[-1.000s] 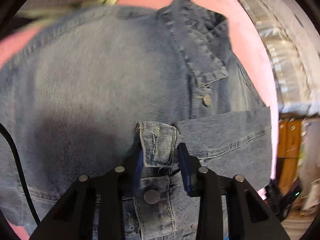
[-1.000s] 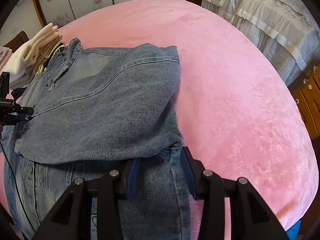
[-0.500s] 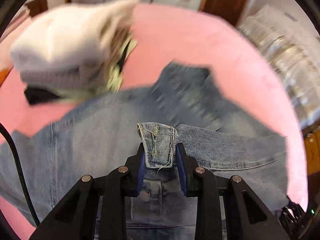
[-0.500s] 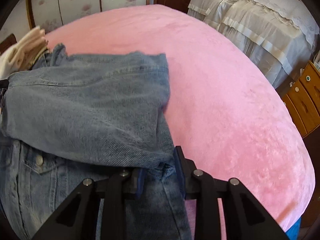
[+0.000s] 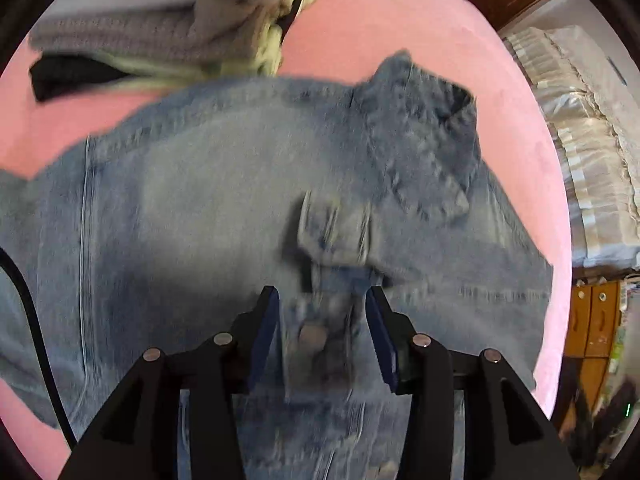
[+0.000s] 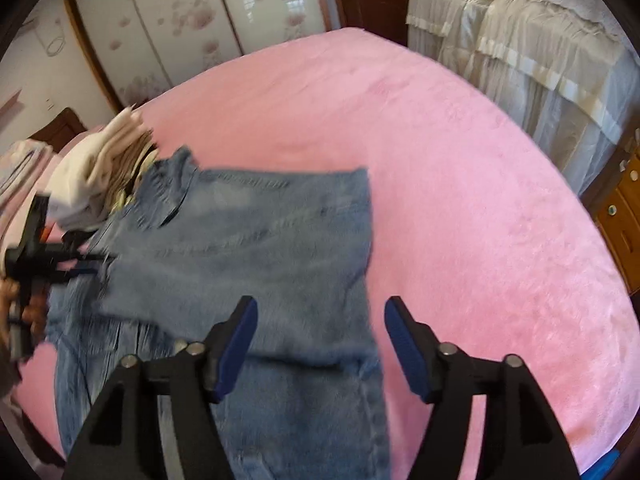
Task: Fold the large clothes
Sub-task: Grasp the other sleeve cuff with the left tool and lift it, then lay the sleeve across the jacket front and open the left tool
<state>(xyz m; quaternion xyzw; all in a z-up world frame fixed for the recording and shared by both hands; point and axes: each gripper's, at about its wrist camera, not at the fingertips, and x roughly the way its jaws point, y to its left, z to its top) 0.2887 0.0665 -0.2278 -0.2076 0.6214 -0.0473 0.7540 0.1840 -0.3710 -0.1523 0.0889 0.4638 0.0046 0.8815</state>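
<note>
since half a second ago both hand-held grippers have let go of the denim and their jaws have just been opening. in the left wrist view, the left hand-held gripper [image 5: 322, 314] stands parted above the denim jacket [image 5: 200, 208], its folded cuff [image 5: 334, 236] lying free beyond the pads. a clothes stack [image 5: 160, 28] sits behind. in the right wrist view, the right hand-held gripper [image 6: 320, 330] is wide open over the jacket's sleeve [image 6: 256, 248], on the pink bed [image 6: 460, 208].
</note>
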